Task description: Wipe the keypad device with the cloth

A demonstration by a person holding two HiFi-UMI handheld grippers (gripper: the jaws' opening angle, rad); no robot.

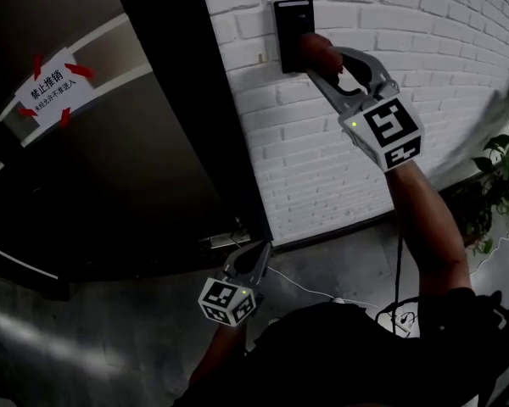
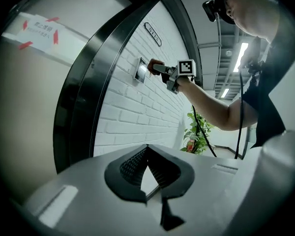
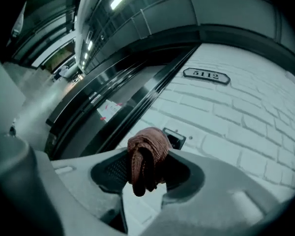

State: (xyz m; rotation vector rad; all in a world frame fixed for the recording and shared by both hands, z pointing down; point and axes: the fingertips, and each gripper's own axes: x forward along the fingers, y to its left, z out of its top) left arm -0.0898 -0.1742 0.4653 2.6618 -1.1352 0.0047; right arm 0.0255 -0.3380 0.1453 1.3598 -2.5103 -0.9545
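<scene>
Dark metal door (image 1: pixel 110 185) fills the left, and the left claw (image 1: pixel 253 261) hangs low beside it, jaws together on nothing. Higher on the white brick wall (image 1: pixel 424 49), the keypad device (image 1: pixel 288 15) has the reddish-brown cloth (image 1: pixel 314 49) at its right edge, clamped in the right claw (image 1: pixel 322 60). Pressed hard, the bunched wad could slip and let bare jaw tips scrape the device's face

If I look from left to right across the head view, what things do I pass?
Paper sign → left tool → keypad device → right tool holding the cloth → plant.
</scene>
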